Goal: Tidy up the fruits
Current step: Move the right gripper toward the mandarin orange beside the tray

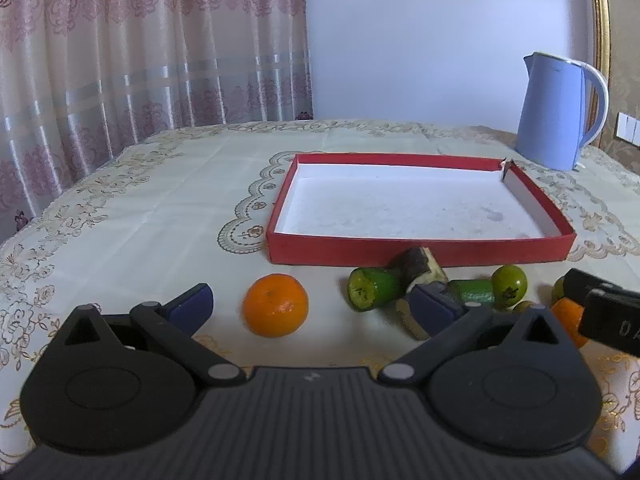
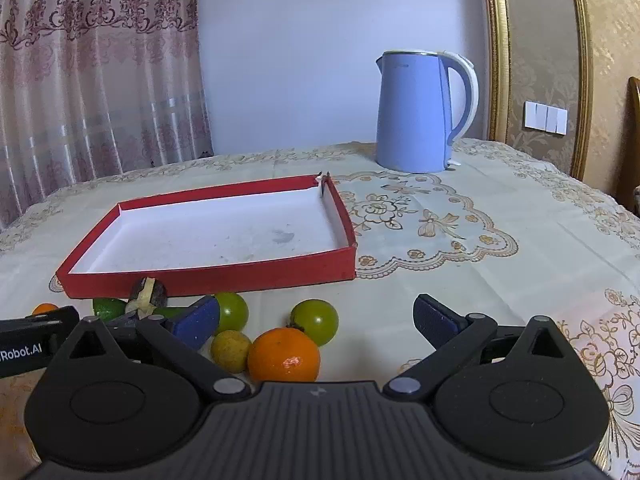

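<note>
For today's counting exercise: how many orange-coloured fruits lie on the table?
2. One orange lies alone at the left end of the fruit row, between the left claw's fingers. The other orange lies nearest the right claw, touching a yellow fruit. More may be hidden behind the claws.

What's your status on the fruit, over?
Left gripper and right gripper both open, empty. Red tray holds no fruit; oranges and green fruit loose on the tablecloth before it. Nothing blocking.

Fruits (image 2: 284, 354) lie on tablecloth (image 2: 500, 280) before tray (image 2: 208, 276); kettle (image 2: 416, 116) behind
</note>
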Demonstrator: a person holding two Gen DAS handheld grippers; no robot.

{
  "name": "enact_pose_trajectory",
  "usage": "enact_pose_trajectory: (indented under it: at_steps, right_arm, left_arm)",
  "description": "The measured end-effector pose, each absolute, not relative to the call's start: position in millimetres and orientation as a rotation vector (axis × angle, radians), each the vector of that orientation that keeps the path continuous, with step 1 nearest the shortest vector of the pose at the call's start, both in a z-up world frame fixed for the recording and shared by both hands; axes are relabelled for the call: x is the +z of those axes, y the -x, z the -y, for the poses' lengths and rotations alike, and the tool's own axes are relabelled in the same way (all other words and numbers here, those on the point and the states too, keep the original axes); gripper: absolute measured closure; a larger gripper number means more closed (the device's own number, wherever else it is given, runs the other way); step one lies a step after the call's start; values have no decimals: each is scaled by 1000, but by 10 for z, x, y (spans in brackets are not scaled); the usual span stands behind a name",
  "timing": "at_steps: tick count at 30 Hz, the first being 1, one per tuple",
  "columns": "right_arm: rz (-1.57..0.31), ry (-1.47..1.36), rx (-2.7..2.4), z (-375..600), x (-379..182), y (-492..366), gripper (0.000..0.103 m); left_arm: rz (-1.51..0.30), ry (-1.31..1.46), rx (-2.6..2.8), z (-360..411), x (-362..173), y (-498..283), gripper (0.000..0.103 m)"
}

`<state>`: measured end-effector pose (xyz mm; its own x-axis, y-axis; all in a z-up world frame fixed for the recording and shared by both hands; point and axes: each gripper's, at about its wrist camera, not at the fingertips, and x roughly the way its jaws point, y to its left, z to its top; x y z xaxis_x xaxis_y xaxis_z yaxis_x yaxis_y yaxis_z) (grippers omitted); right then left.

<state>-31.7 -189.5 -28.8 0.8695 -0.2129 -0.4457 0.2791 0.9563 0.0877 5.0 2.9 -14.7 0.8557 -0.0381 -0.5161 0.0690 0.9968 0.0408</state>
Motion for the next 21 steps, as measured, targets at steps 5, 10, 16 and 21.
enact_pose_trajectory:
  at_steps: [5, 10, 16, 21]
  right_arm:
    - [-465, -167, -235, 1895, -308, 306, 0]
    - [-471, -163, -241, 1882, -336, 298, 0]
    - [-466, -139, -252, 1844, -333, 303, 0]
    - [-467, -125, -257, 1820, -330, 300, 0]
  left_arm:
    - [-535, -89, -60, 11, -145, -45, 0]
    - [-559, -67, -99, 1, -172, -68, 0]
    - [-568, -47, -93, -18, -204, -81, 0]
    - [-553, -66, -95, 0, -195, -72, 0]
